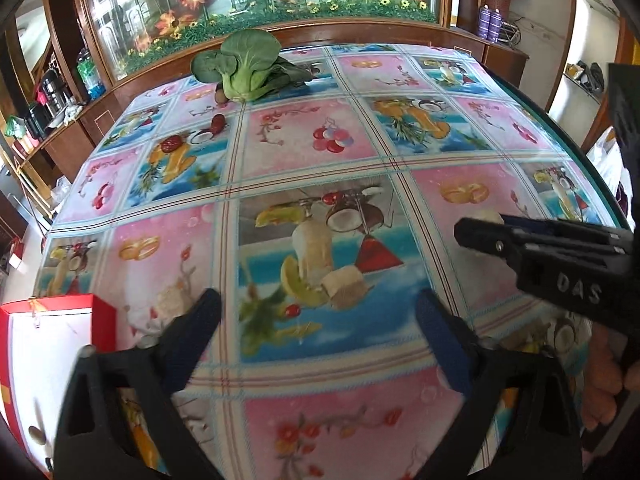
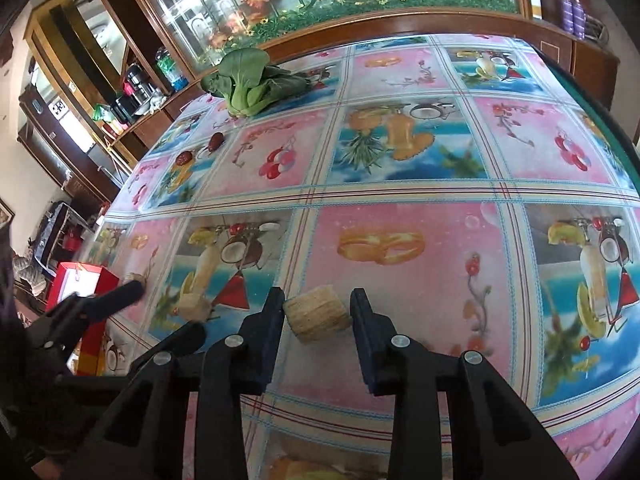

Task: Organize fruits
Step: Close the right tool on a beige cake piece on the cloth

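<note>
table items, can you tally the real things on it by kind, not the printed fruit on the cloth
bok choy: 1
red dates: 2
corn cob piece, between the right gripper fingers: 1
red gift box: 1
small brown fruit beside the bok choy, kind unclear: 1
total: 6

Pale corn-cob chunk (image 2: 318, 312) on its side; two red dates (image 2: 216, 141) nr bok choy (image 2: 250, 80).

Raised letters "DAS" stand on the black side of the right gripper (image 1: 480, 236), seen from the left wrist; nothing else is legible
</note>
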`<state>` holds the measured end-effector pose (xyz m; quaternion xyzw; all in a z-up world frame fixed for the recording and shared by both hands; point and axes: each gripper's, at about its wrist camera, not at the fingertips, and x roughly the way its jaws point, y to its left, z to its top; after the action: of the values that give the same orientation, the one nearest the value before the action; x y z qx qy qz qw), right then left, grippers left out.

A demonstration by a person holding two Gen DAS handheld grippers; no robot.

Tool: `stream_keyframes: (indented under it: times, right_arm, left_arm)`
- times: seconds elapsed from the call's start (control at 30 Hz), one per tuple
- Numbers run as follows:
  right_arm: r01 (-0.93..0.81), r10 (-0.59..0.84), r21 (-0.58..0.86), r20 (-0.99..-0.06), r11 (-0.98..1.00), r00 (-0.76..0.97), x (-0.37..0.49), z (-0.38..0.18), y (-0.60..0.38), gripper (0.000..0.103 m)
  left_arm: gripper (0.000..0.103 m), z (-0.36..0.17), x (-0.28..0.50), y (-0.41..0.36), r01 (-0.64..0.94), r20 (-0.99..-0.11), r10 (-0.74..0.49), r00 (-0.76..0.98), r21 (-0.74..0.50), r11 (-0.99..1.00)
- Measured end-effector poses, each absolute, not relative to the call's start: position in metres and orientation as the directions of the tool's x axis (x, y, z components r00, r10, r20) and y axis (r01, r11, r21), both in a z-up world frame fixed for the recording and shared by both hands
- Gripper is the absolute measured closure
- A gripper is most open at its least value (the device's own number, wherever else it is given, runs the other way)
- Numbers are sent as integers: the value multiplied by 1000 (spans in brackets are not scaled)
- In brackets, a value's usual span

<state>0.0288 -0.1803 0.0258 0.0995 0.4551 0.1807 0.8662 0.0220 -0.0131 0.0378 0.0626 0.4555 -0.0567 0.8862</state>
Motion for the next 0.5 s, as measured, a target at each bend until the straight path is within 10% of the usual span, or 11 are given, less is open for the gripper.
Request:
stream_keyframes:
  times: [0.5]
  right_arm:
    - [-227,413,345,-760,911,501,32,23,-174,70]
  left_arm:
    - [59,21,37,-14,164,-836,-96,540,-7,986]
